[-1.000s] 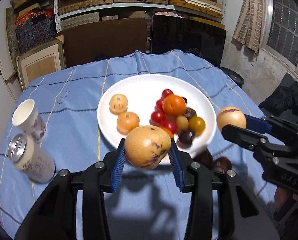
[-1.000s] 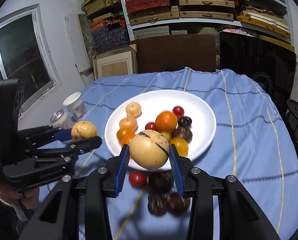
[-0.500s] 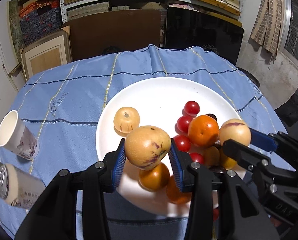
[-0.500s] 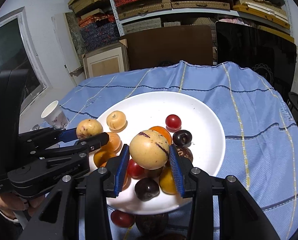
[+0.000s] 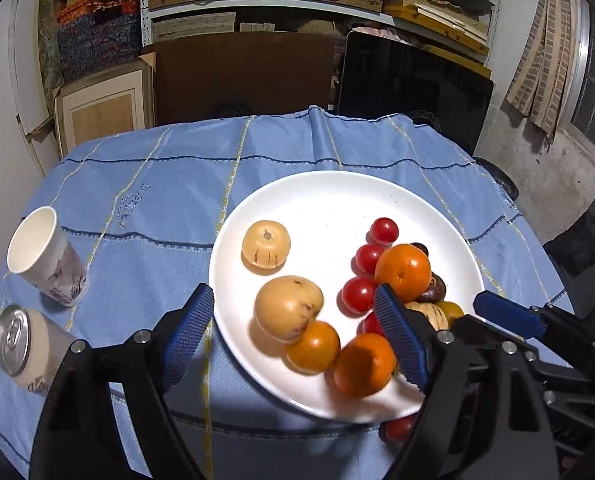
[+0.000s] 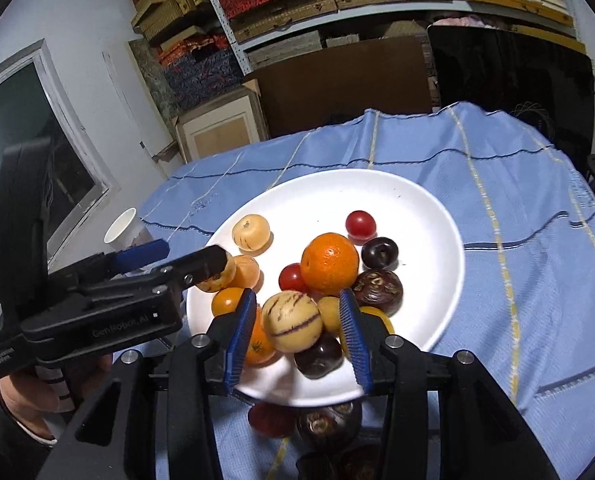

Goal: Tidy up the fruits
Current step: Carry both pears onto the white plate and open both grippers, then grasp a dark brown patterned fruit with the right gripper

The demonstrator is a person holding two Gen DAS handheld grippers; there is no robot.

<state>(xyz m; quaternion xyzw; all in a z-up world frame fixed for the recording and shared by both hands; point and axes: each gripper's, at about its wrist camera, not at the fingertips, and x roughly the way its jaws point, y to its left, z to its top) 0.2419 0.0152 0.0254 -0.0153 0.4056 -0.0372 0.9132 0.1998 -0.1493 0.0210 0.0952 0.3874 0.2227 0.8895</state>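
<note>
Glossy white plate (image 5: 329, 200), matt woven blue tablecloth (image 5: 157, 184)

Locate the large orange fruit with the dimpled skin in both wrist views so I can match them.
Left wrist: the large orange fruit sits right of centre, among red tomatoes.
Right wrist: it sits at picture centre, above the striped fruit.
Shared landmark: the white plate under it.

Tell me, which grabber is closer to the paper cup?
Left. The left gripper hangs over the plate's near-left edge, beside the paper cup. The right gripper is farther right, across the fruit pile.
</note>
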